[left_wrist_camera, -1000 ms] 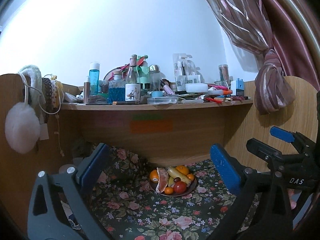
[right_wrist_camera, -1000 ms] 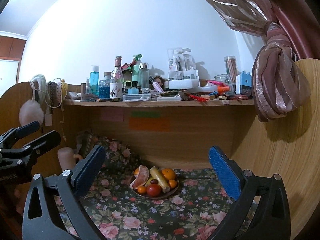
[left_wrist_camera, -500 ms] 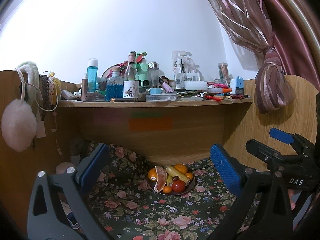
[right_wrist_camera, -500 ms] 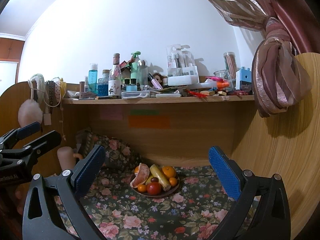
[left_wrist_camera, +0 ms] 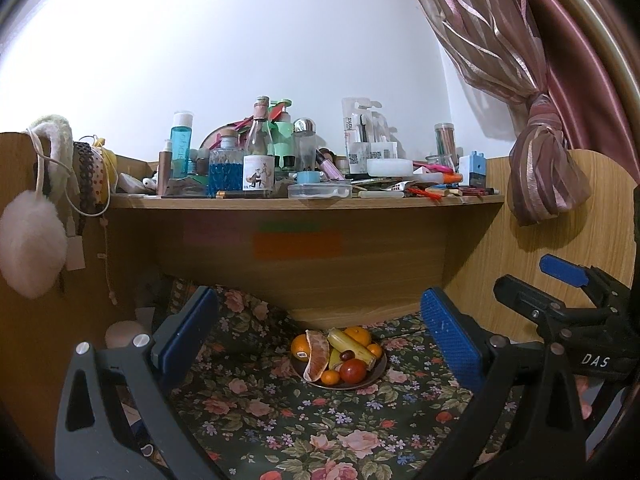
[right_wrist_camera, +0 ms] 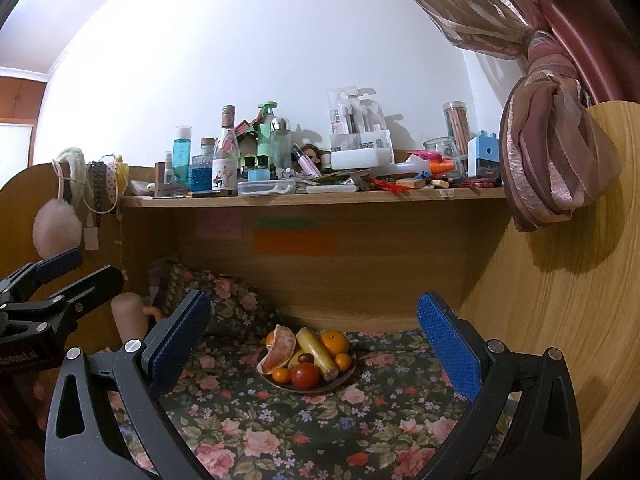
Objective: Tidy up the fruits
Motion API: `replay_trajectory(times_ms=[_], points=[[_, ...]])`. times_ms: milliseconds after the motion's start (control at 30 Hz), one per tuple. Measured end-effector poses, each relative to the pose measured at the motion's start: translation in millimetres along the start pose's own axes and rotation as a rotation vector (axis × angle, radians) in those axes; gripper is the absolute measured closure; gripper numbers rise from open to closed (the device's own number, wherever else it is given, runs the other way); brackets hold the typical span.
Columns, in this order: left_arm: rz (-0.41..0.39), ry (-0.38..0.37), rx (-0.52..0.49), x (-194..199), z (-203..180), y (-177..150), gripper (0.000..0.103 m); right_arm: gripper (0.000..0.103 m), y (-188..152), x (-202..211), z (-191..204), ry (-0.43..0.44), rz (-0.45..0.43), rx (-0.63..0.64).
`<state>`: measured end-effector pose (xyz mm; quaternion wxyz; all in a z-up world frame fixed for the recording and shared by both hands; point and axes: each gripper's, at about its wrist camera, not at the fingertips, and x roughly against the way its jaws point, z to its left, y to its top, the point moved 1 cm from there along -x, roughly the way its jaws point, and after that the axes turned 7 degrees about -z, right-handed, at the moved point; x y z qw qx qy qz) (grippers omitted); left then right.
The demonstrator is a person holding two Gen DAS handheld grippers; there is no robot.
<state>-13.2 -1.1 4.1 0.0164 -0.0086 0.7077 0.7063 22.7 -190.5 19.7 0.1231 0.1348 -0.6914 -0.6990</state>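
Op: Right wrist view: plate (right_wrist_camera: 347,369) of fruit sits on the floral cloth (right_wrist_camera: 280,432), under the cluttered shelf (right_wrist_camera: 312,199). On it I count a banana (right_wrist_camera: 318,352), a peeled citrus segment (right_wrist_camera: 278,350), a red tomato (right_wrist_camera: 305,375), a big orange (right_wrist_camera: 335,342) and small oranges. All the fruit I can see is heaped on that one plate; none loose on the cloth.

Log: Which way from the tools?

Op: Straight ahead and well apart from both. From the right gripper (right_wrist_camera: 314,340) the plate lies dead centre between the spread blue pads. From the left gripper (left_wrist_camera: 316,340) it sits slightly right of centre, also between open pads. Neither holds anything.

Log: Banana axis?

Op: Runs far-left to near-right, diagonal to both jaw lines. I'd need a wrist turn to pinch across it.

Log: Nearer arm?

Op: I judge roughly equal; right is better centred. Heaped plate fits either fruit awaiting sorting or fruit already gathered. I can't tell which.
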Motion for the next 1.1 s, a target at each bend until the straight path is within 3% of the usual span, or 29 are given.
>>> replay_trajectory(times_ms=[1100], points=[[0.028,-0.012,0.010,-12,-5,-7,0.000,0.000,0,-10,-1,0.006,0.004,-0.008]])
